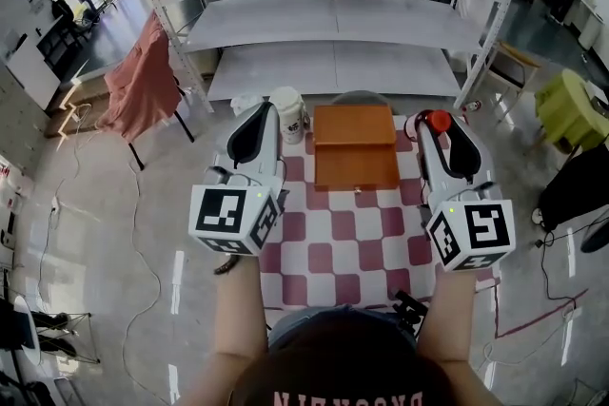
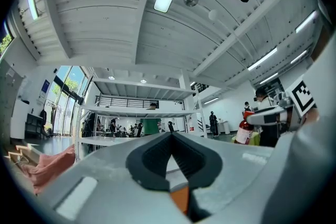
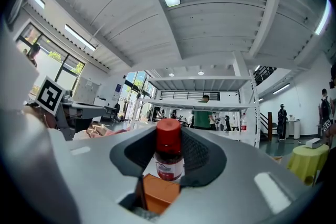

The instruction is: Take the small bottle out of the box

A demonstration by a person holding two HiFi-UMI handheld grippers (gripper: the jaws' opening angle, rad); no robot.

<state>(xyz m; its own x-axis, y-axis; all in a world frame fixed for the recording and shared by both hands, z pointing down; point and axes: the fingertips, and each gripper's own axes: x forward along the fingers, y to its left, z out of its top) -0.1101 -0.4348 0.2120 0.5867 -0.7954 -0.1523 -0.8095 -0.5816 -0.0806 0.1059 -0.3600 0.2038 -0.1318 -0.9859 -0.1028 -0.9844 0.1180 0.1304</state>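
Note:
The small bottle (image 3: 169, 157), with a red cap and a white label, stands upright between the pads of my right gripper (image 3: 169, 150), which is shut on it. In the head view the red cap (image 1: 438, 121) shows at that gripper's tip (image 1: 425, 121), just right of the brown wooden box (image 1: 355, 145) and level with its far end. The box lies closed on the red-and-white checkered table (image 1: 352, 242). My left gripper (image 1: 265, 109) hovers left of the box. Its jaws (image 2: 169, 135) meet at the tips with nothing between them.
A white container (image 1: 288, 114) stands on the table by the left gripper's tip. Behind the table rises a white shelf rack (image 1: 333, 14). A pink cloth (image 1: 143, 81) hangs at the left and a yellow-green covered stool (image 1: 569, 109) stands at the right. Cables lie on the floor.

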